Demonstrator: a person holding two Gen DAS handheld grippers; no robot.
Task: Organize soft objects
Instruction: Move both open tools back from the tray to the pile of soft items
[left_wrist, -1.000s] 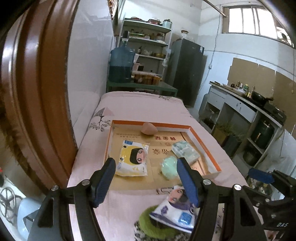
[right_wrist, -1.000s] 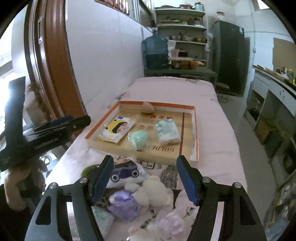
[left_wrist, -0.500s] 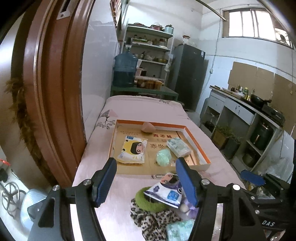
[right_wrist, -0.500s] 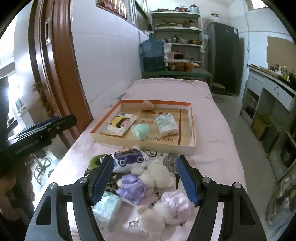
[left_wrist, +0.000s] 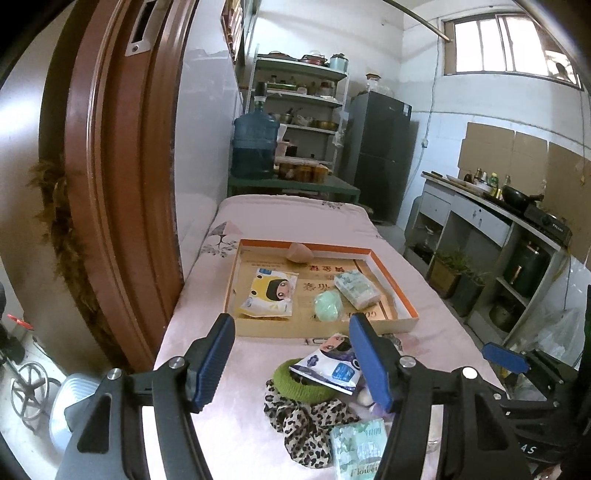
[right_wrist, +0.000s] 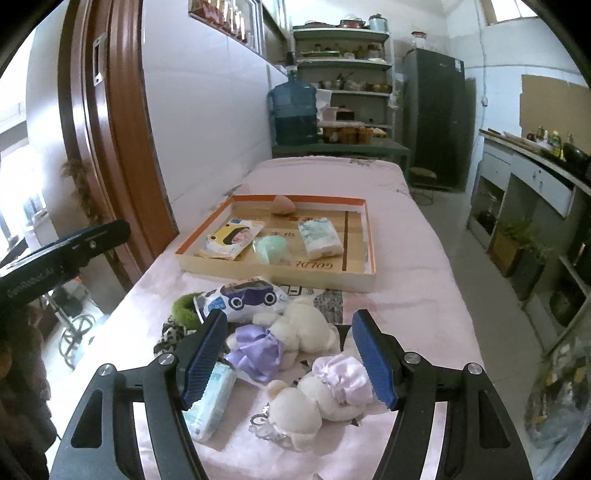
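An orange-rimmed cardboard tray (left_wrist: 400, 291) (right_wrist: 354, 284) on the pink table holds a yellow wipes pack (left_wrist: 269, 293) (right_wrist: 232, 238), a mint puff (left_wrist: 328, 304) (right_wrist: 271, 248), a tissue pack (left_wrist: 356, 288) (right_wrist: 320, 236) and a tan sponge (left_wrist: 300, 253). Nearer lies a heap: a car-print pack (left_wrist: 332, 365) (right_wrist: 245, 297), a green scrunchie (left_wrist: 295, 384), a leopard scrunchie (left_wrist: 306, 424), white plush toys (right_wrist: 303, 328), a lilac scrunchie (right_wrist: 343, 376). My left gripper (left_wrist: 295, 363) hangs above the heap's left side, jaws closing slightly, nothing between them. My right gripper (right_wrist: 290, 360) stands open over the plush toys, holding nothing.
A brown door frame (left_wrist: 110, 184) stands close on the left. A water jug (left_wrist: 255, 147), shelves and a dark fridge (left_wrist: 380, 155) are beyond the table's far end. A kitchen counter (left_wrist: 498, 218) runs along the right. The left gripper's body (right_wrist: 62, 251) shows at left.
Both grippers have drawn back from the tray toward the near end of the table, so more of the heap shows. Nothing was picked up or moved.
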